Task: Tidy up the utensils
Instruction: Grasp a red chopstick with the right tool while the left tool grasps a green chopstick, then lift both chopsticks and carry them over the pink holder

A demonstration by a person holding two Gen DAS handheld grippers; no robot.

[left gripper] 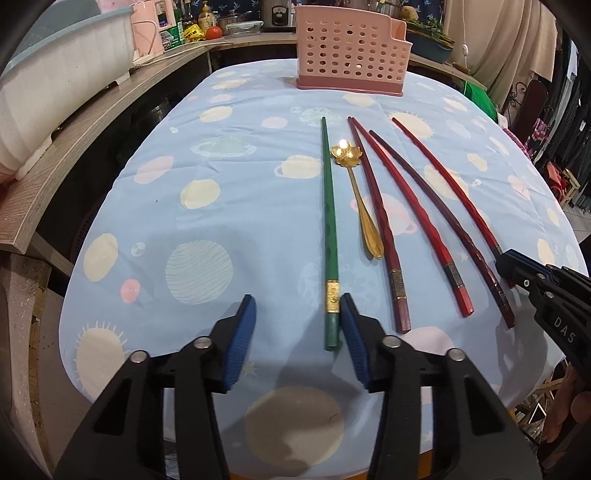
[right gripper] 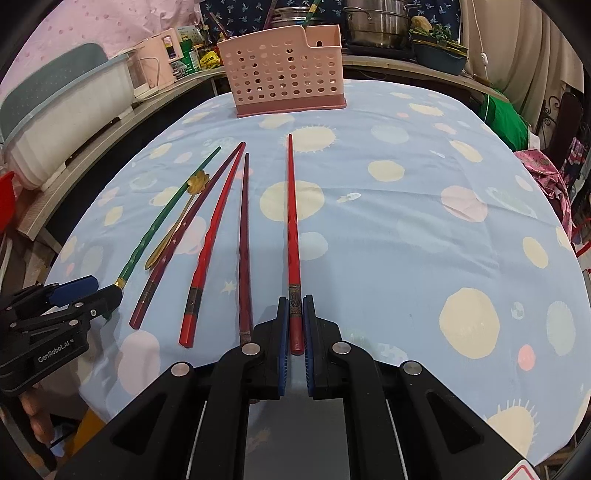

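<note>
A green chopstick (left gripper: 328,229) lies on the blue tablecloth, its thick end between the jaws of my open left gripper (left gripper: 298,312), close to the right pad (left gripper: 352,332). A gold flower spoon (left gripper: 356,188) and several red chopsticks (left gripper: 376,218) lie to its right. My right gripper (right gripper: 295,310) is shut on the thick end of the rightmost red chopstick (right gripper: 292,221), which rests on the cloth. A pink perforated utensil holder (left gripper: 351,50) stands at the table's far edge; it also shows in the right wrist view (right gripper: 284,70).
The table (right gripper: 424,221) wears a blue planet-print cloth. A wooden counter (left gripper: 92,122) with a white dish rack (left gripper: 55,85) runs along the left. Pots and bottles (right gripper: 373,22) stand behind the holder. Clothes hang at the right.
</note>
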